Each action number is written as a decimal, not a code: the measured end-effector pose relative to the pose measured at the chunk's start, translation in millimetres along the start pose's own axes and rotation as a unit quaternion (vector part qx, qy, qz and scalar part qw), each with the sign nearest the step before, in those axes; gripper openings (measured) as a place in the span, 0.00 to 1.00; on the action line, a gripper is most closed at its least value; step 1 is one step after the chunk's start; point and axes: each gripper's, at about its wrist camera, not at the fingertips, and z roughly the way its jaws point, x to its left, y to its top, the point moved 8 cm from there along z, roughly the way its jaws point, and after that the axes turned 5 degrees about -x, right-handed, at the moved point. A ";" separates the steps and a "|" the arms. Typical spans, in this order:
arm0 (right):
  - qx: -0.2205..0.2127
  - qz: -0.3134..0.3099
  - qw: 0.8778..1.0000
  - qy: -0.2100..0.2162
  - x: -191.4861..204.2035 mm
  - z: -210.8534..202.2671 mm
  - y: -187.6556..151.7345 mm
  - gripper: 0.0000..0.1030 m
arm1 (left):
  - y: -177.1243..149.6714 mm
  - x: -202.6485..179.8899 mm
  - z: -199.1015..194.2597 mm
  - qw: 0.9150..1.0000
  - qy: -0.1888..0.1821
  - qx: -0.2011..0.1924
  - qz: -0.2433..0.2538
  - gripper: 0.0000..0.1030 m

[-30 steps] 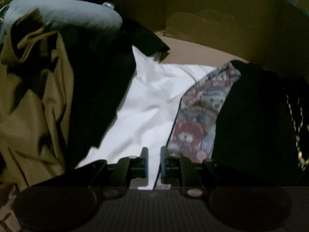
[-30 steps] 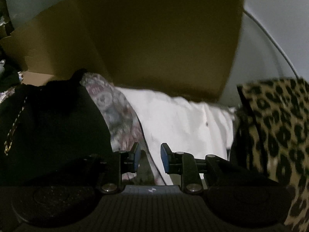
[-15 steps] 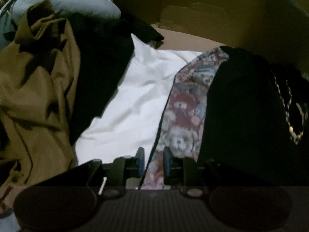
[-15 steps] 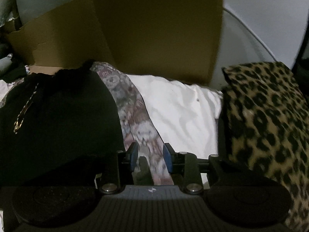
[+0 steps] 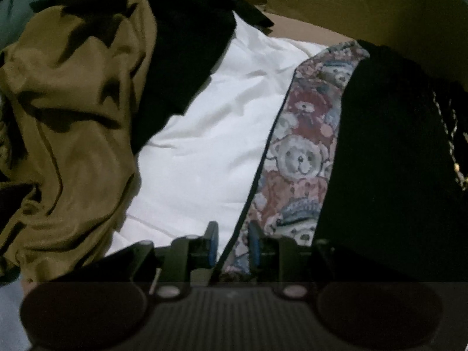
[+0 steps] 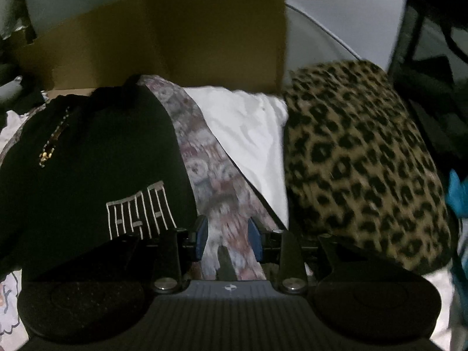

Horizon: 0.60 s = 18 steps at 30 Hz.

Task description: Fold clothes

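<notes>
While the black garment (image 6: 87, 161) lies spread on the teddy-print cloth (image 5: 298, 158), ready for folding, the closing left gripper (image 5: 232, 244) and parted right gripper (image 6: 227, 238) are held empty above that cloth.

A woven tapestry cloth with a teddy-bear pattern (image 5: 301, 158) lies beside a smooth, matt white cotton sheet (image 5: 204, 146). Left of that sheet, a crumpled olive-brown fabric garment (image 5: 73, 111) shows a faint sheen. A matt black knit garment (image 6: 87, 175) carries pale stitched lettering, and right of the sheet sits a fuzzy leopard-print fleece (image 6: 359, 158) before dull brown corrugated cardboard (image 6: 204, 38).
</notes>
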 end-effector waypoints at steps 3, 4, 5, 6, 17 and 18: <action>0.007 0.014 1.000 -0.018 -9.7 -1.4 -14.8 0.36 | 1.0 -5.3 -0.4 0.999 0.010 0.007 0.032 0.03; 0.011 0.011 1.000 -0.025 -11.9 -1.0 -19.2 0.36 | 1.3 -5.0 -1.2 0.999 0.017 0.007 0.036 0.02; 0.016 0.010 0.999 -0.028 -13.7 -1.0 -23.5 0.36 | 1.3 -4.3 -2.0 0.999 0.023 0.008 0.038 0.02; 0.020 0.010 0.999 -0.029 -15.3 -1.3 -27.8 0.36 | 0.7 -3.3 -2.8 0.999 0.027 0.008 0.037 0.02; 0.046 0.028 0.998 -0.039 -33.2 -5.2 -57.1 0.37 | -5.4 6.0 -32.2 0.996 0.080 0.044 0.004 0.12; 0.043 0.040 0.998 -0.034 -32.4 -9.2 -55.8 0.37 | -5.8 6.2 -39.5 0.996 0.082 0.044 -0.004 0.12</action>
